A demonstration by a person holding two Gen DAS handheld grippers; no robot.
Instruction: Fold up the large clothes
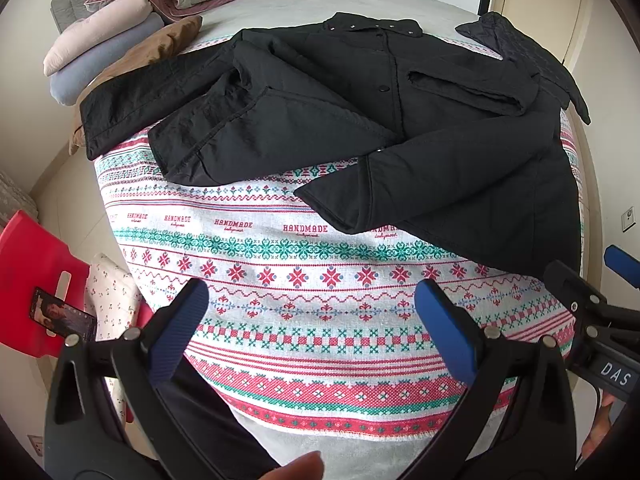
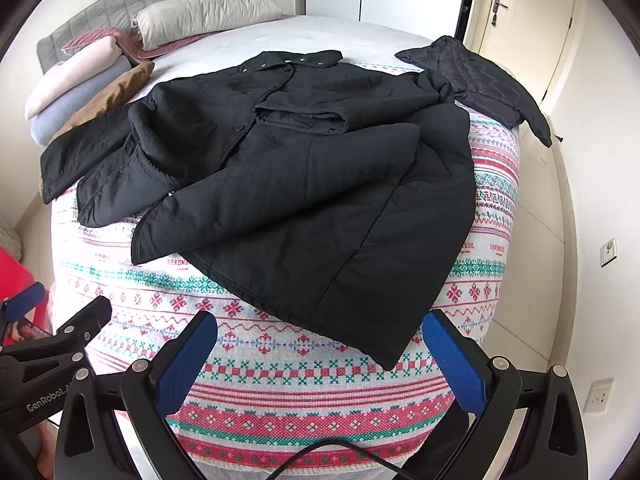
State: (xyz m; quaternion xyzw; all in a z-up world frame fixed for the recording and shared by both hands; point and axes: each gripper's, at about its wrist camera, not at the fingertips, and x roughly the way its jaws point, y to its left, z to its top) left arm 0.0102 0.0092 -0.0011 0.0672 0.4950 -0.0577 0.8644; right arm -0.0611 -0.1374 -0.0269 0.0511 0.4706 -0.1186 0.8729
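Note:
A large black quilted coat (image 1: 440, 120) (image 2: 304, 184) lies on a patterned cloth (image 1: 312, 304) (image 2: 304, 380) spread over the bed, collar at the far side. Its right half and one sleeve are folded across the body; the other sleeve (image 1: 132, 108) (image 2: 80, 152) stretches out to the left. My left gripper (image 1: 312, 320) hovers open above the cloth, short of the coat's hem, nothing between its blue pads. My right gripper (image 2: 320, 356) is open too, close to the coat's lower right corner (image 2: 388, 356). Each gripper shows at the edge of the other's view.
Folded blankets and pillows (image 1: 104, 40) (image 2: 80, 76) are stacked at the headboard end on the left. A second dark quilted garment (image 1: 520, 48) (image 2: 480, 80) hangs over the bed's right edge. A red chair (image 1: 36, 272) with a phone stands left of the bed. A door (image 2: 520, 20) lies beyond.

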